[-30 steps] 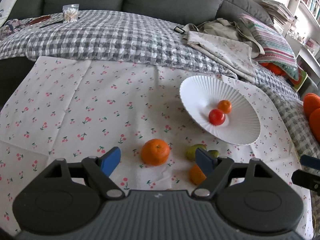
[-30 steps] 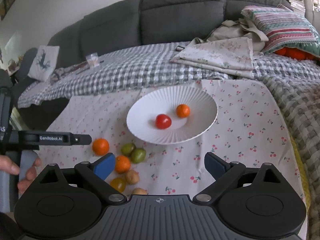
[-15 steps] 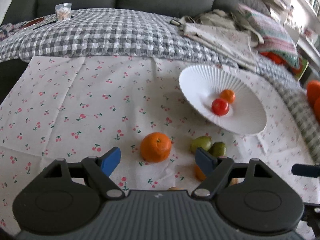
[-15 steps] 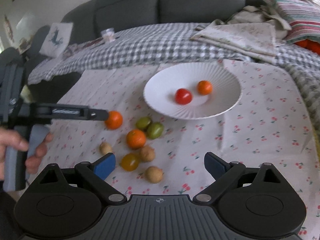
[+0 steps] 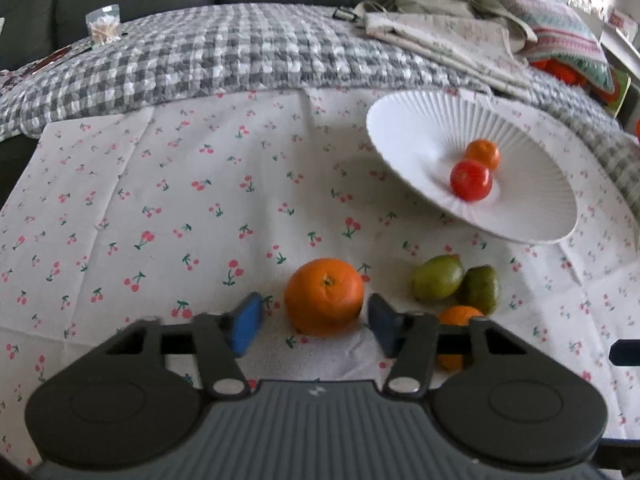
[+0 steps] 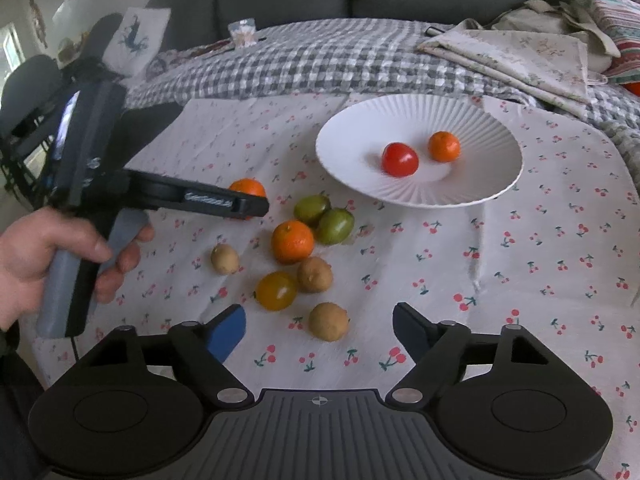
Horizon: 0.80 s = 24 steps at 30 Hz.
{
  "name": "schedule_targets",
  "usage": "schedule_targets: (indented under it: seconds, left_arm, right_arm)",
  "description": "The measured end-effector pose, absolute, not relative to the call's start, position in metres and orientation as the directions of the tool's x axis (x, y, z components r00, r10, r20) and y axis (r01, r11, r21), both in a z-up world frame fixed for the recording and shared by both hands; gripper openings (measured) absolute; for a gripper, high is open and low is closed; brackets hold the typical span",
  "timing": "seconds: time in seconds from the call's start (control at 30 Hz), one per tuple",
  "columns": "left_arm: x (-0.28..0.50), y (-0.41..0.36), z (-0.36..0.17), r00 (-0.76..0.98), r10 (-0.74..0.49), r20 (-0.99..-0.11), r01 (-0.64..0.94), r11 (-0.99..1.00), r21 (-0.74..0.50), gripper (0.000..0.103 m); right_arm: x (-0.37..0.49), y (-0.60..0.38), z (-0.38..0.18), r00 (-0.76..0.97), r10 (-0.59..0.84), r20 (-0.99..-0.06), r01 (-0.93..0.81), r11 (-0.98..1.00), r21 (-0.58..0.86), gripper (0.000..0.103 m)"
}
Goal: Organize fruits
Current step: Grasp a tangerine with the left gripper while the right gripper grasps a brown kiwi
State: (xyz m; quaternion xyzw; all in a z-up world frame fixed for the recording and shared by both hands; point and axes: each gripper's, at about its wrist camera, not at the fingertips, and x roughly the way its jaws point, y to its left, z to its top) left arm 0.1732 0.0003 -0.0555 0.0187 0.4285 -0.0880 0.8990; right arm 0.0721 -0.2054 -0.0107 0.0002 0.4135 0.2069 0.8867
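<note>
The left gripper [image 5: 314,322] is held with jaws apart, and the mandarin [image 5: 324,296] is bracketed between them, nearer the right pad, untouched. The right gripper [image 6: 318,330] is likewise spread wide and holds nothing, further from that fruit; the white plate [image 5: 404,136] lies ahead and right.

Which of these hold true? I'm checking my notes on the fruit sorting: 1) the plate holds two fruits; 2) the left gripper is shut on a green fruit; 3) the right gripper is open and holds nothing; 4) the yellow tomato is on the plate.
1) True: the white plate holds a red tomato and a small orange.
2) False: the left gripper is open, its fingers either side of a big orange on the cloth; the green fruits lie apart.
3) True: the right gripper is open and empty.
4) False: the yellow tomato lies on the cloth.
</note>
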Motion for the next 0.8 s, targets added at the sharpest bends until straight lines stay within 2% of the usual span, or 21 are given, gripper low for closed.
schedule_targets:
  seconds: [0.03, 0.1, 0.23, 0.6, 0.7, 0.8]
  left_arm:
    - [0.173, 0.0, -0.056, 0.622, -0.142, -0.771, 0.181, 0.983, -0.035, 0.049]
    - [0.171, -0.001, -0.055, 0.629, -0.147, -0.763, 0.196, 0.98, -0.027, 0.04]
    - [0.169, 0.0, -0.052, 0.627, -0.155, -0.763, 0.2, 0.979, -0.035, 0.039]
    - [0.158, 0.007, -0.041, 0.606, -0.164, -0.778, 0.162, 0.983, -0.081, 0.039]
    - [0.155, 0.011, -0.037, 0.605, -0.165, -0.779, 0.151, 0.984, -0.091, 0.039]
    - [0.154, 0.017, -0.036, 0.603, -0.169, -0.779, 0.132, 0.985, -0.112, 0.039]
  right_arm:
    - [0.073, -0.205, -0.012, 0.567, 0.367, -0.737, -0.371, 0.913, 0.169, 0.076]
    - [0.074, -0.203, -0.016, 0.557, 0.365, -0.746, -0.376, 0.912, 0.166, 0.071]
    - [0.077, -0.2, -0.022, 0.544, 0.358, -0.759, -0.381, 0.911, 0.157, 0.065]
    - [0.085, -0.195, -0.037, 0.526, 0.325, -0.786, -0.373, 0.919, 0.13, 0.058]
    - [0.088, -0.193, -0.038, 0.527, 0.326, -0.785, -0.378, 0.917, 0.128, 0.051]
    - [0.09, -0.19, -0.041, 0.531, 0.316, -0.786, -0.376, 0.919, 0.115, 0.039]
